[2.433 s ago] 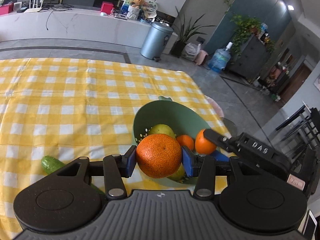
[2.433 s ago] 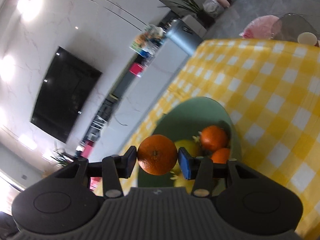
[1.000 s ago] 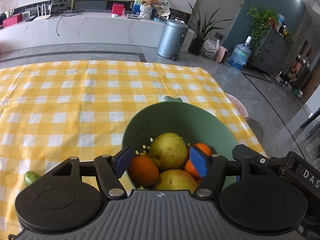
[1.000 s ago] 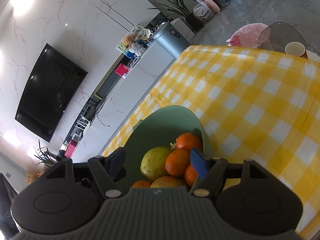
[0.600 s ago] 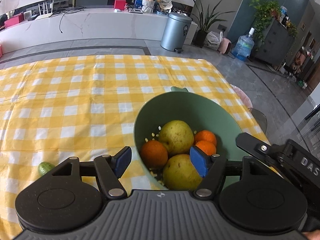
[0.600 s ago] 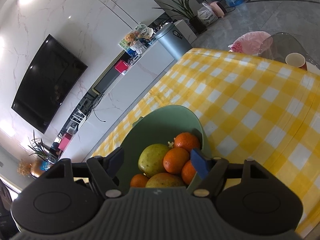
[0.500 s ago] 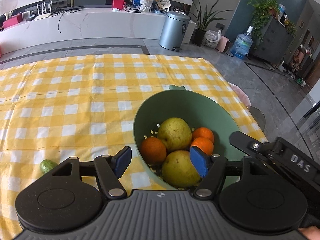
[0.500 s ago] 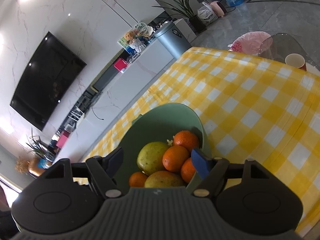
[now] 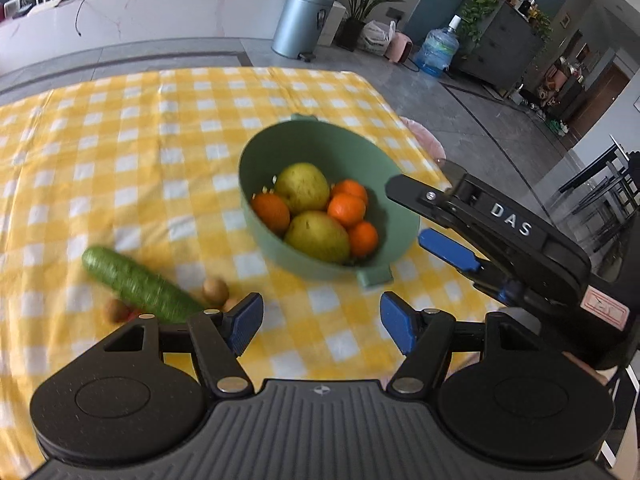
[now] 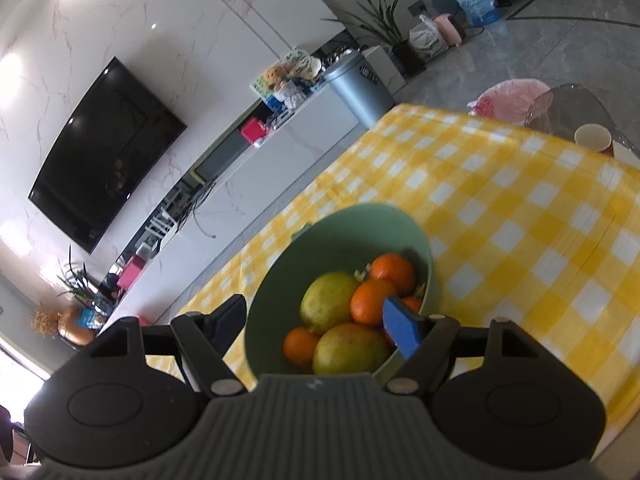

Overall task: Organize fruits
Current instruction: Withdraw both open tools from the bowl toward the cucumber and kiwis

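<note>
Left tool [image 9: 322, 322] & right tool [image 10: 316, 322] both spread wide, holding nothing. Green bowl [image 9: 320, 144] w/ pears and oranges [image 9: 346, 209] sits on bench, far of left tool; cucumber [image 9: 138, 286] lies near-left of bowl

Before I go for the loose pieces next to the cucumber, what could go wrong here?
The small brown fruits lie right against the cucumber; closing the open left gripper there may nudge it or send them rolling. The green bowl sits near the table edge, with the open right gripper beside its rim, so a bump could push it off. The fruit inside is heaped; another piece dropped in may roll out.
</note>
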`<state>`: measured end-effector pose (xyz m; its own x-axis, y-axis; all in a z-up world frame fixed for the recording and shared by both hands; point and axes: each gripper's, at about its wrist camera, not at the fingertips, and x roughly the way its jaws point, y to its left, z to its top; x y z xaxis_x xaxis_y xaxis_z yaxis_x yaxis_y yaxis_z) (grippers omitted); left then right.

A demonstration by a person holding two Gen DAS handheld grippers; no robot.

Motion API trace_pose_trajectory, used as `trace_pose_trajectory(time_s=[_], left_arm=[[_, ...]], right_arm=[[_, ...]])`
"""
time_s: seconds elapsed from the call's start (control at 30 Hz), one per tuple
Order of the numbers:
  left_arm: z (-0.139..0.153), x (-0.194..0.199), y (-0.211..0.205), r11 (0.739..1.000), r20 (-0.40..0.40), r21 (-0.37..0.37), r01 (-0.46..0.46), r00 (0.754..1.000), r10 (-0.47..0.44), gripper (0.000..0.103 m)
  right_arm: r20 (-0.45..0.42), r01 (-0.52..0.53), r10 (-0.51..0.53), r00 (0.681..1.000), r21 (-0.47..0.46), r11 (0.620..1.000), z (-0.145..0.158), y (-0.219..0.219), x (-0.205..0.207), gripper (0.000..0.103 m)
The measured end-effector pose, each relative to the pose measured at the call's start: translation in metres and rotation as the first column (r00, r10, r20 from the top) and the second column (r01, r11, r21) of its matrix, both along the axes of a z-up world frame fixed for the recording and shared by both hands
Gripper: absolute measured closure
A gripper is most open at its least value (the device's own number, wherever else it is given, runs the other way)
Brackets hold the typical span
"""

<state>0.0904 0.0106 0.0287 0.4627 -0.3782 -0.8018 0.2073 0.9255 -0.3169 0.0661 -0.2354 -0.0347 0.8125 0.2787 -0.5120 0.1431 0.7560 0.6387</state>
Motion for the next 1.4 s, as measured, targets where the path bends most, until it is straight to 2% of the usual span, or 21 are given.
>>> trace_pose_trajectory(time_s=[0.1, 0.23, 0.3, 0.47, 0.7, 0.9, 1.1, 1.17, 1.23, 1.3, 1.4], left_arm=[[0.003, -0.015, 0.014, 1.0, 0.001, -0.015, -0.016, 1.0, 0.017, 0.024], [0.006, -0.032, 0.04, 0.993, 0.001, -0.059, -0.103, 0.995, 0.103, 0.024], [0.008, -0.039, 0.051, 0.99, -0.002, -0.068, -0.128, 0.992, 0.128, 0.024], [0.012, -0.058, 0.077, 0.989, 0.015, -0.049, -0.139, 0.99, 0.14, 0.024], [0.009, -0.075, 0.113, 0.98, 0.044, -0.036, -0.196, 0.979, 0.197, 0.024], [-0.005, -0.077, 0.129, 0.972, 0.058, -0.014, -0.236, 0.97, 0.237, 0.024], [-0.017, -0.074, 0.139, 0.974, 0.094, -0.062, -0.218, 0.97, 0.223, 0.024], [-0.024, -0.072, 0.14, 0.977, 0.105, -0.071, -0.202, 0.972, 0.209, 0.024], [-0.032, -0.07, 0.143, 0.971, 0.119, -0.081, -0.224, 0.965, 0.233, 0.024], [-0.043, -0.066, 0.149, 0.96, 0.119, -0.094, -0.264, 0.954, 0.274, 0.026], [-0.059, -0.057, 0.155, 0.959, 0.091, -0.12, -0.257, 0.959, 0.268, 0.026]], right_arm=[[-0.009, -0.036, 0.036, 0.999, -0.018, 0.999, 0.004, 0.013, -0.009, 0.03], [-0.034, -0.087, 0.085, 0.996, -0.064, 0.994, 0.008, 0.033, -0.02, 0.04], [-0.033, -0.114, 0.112, 0.993, -0.067, 0.991, 0.011, 0.041, -0.027, 0.041], [-0.077, -0.152, 0.147, 0.986, -0.067, 0.986, 0.015, 0.054, -0.042, 0.048], [-0.077, -0.21, 0.204, 0.976, -0.096, 0.973, 0.02, 0.072, -0.052, 0.052], [-0.104, -0.268, 0.258, 0.961, -0.099, 0.958, 0.013, 0.091, -0.049, 0.053], [-0.129, -0.324, 0.309, 0.942, -0.12, 0.938, 0.004, 0.109, -0.046, 0.053], [-0.14, -0.327, 0.309, 0.941, -0.139, 0.935, 0.0, 0.111, -0.043, 0.053], [-0.156, -0.316, 0.292, 0.943, -0.157, 0.936, -0.005, 0.112, -0.038, 0.053], [-0.172, -0.308, 0.282, 0.944, -0.146, 0.94, -0.01, 0.111, -0.032, 0.053], [-0.168, -0.297, 0.277, 0.946, -0.103, 0.949, -0.015, 0.109, -0.025, 0.055]])
